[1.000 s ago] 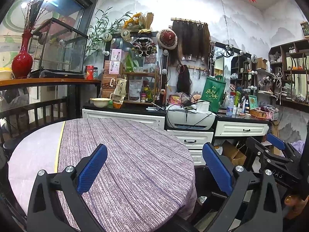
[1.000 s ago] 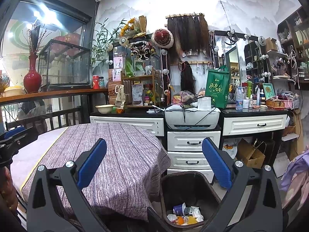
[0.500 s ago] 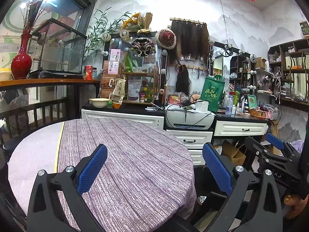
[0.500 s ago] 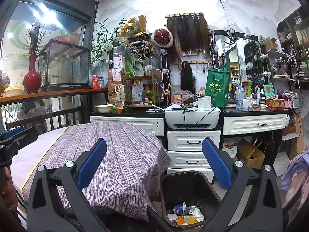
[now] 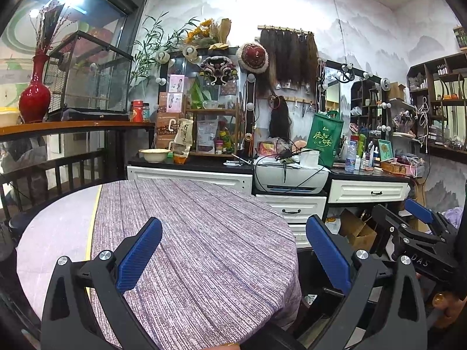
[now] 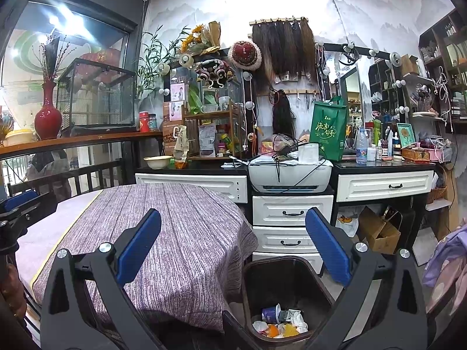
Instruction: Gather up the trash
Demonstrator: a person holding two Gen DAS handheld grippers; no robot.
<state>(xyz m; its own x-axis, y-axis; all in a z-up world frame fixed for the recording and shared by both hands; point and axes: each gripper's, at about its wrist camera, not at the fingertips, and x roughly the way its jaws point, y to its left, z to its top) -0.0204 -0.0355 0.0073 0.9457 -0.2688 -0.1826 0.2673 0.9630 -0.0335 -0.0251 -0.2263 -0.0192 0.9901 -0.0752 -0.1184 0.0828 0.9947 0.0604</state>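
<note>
A dark trash bin [image 6: 287,291] stands on the floor beside the round table, with crumpled paper, a small cup and orange scraps [image 6: 280,322] at its bottom. My right gripper [image 6: 233,224] hangs open above the bin and the table edge, holding nothing. My left gripper [image 5: 233,233] is open over the purple striped tablecloth [image 5: 198,248], with nothing between its fingers. In the left wrist view the right gripper [image 5: 414,218] shows at the right edge, held by a hand. The bin [image 5: 309,274] is partly hidden behind the table there.
A white drawer cabinet [image 6: 292,224] with a printer [image 6: 289,172] stands just behind the bin. A black counter crowded with bottles, a green bag [image 6: 328,128] and a bowl runs along the wall. A cardboard box [image 6: 379,232] sits under the counter. A railing [image 5: 58,172] lies left.
</note>
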